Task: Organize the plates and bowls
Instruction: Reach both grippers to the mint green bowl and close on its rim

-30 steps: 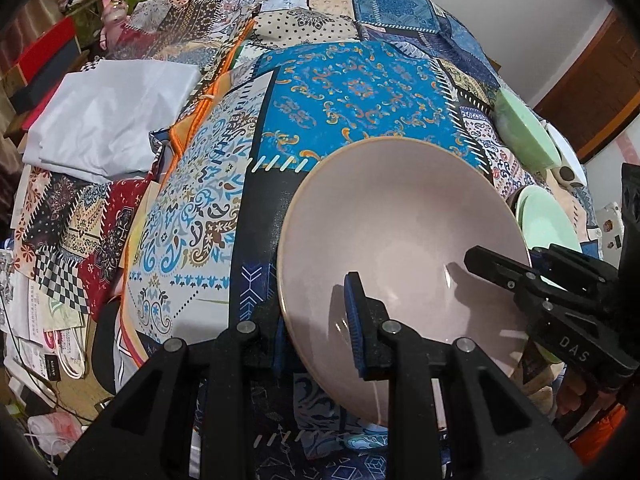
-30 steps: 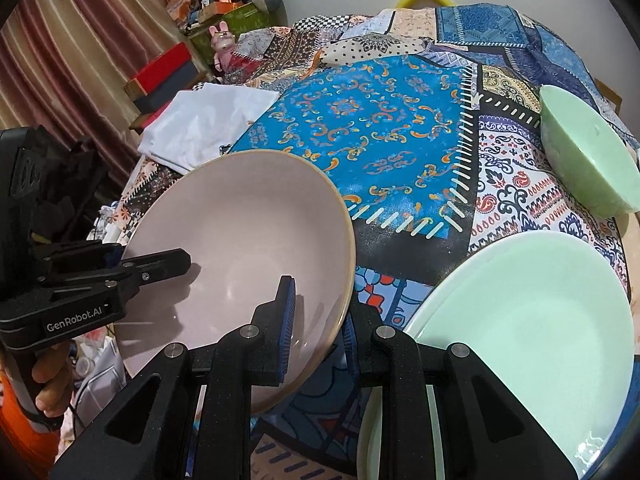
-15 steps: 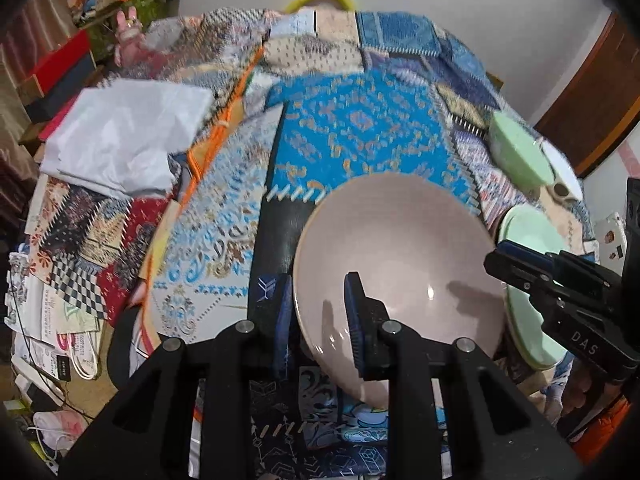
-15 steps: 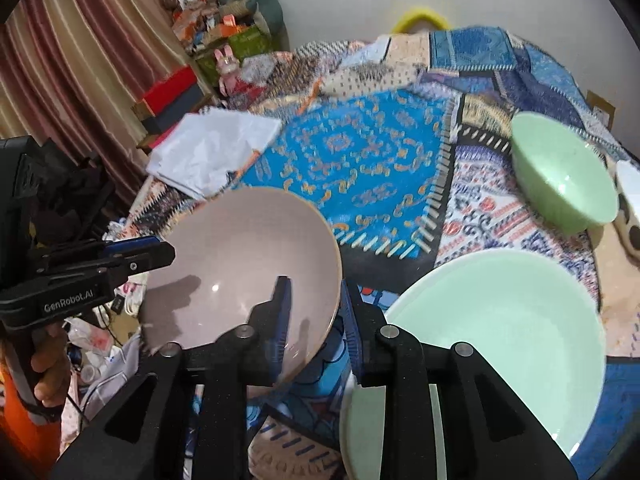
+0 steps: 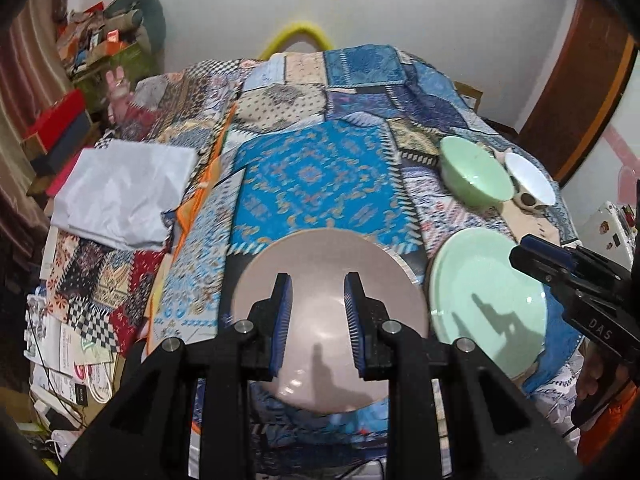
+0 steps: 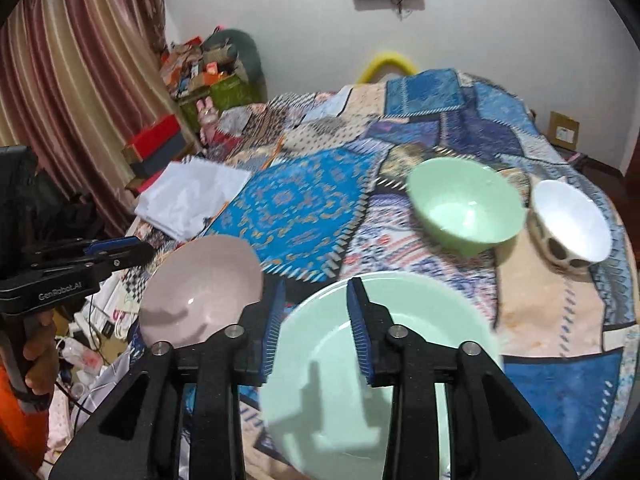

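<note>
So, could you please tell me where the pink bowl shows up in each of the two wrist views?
Left wrist view: the pink bowl sits bottom centre, behind the hand-held gripper's fingers.
Right wrist view: the pink bowl sits lower left, beside the green plate.
Shared landmark: the green plate lies just right of the bowl in both views.

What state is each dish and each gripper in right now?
pink bowl: upright, empty, ungripped.
green plate: flat, empty.
green bowl: upright, empty.
white bowl: upright, empty.
left gripper: jaws apart, empty.
right gripper: jaws opening, empty.
</note>
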Available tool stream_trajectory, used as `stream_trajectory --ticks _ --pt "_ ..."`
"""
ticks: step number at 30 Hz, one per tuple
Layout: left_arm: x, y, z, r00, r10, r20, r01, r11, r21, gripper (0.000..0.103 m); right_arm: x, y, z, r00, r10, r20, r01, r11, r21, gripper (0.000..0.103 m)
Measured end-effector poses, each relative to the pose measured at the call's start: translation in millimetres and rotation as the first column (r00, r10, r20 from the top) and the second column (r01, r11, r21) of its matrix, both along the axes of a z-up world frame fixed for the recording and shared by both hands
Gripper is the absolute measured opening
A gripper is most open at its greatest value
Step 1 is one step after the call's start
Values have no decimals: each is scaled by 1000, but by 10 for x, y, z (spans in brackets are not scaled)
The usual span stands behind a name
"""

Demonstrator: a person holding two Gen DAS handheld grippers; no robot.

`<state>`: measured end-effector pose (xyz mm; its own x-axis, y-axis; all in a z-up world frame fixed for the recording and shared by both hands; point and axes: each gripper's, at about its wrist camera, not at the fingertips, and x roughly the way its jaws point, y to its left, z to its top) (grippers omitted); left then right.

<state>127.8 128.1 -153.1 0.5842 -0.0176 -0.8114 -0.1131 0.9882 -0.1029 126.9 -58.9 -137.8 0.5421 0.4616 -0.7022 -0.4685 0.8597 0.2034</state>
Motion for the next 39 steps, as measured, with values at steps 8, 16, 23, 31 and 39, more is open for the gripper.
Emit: stream_trajectory --ticks 8,16,23,31,39 --pt "330 -529 110 998 -65 13 65 998 2 25 110 -539 44 995 -102 -2 102 993 59 36" --pt "786 -1019 86 992 -129 3 129 992 -15 25 261 -944 22 983 -183 4 183 982 53 38" --pt "1186 -1291 37 984 -180 -13 180 983 -20 25 503 -1141 -45 974 -228 3 228 973 39 38" --pt "1713 -1380 -146 979 -194 -55 193 981 -34 25 850 -1165 -262 971 -236 -30 237 971 28 38" --pt "2141 -1404 -409 974 -204 -96 199 978 -59 25 1112 -1111 -455 973 -221 -65 222 975 14 38"
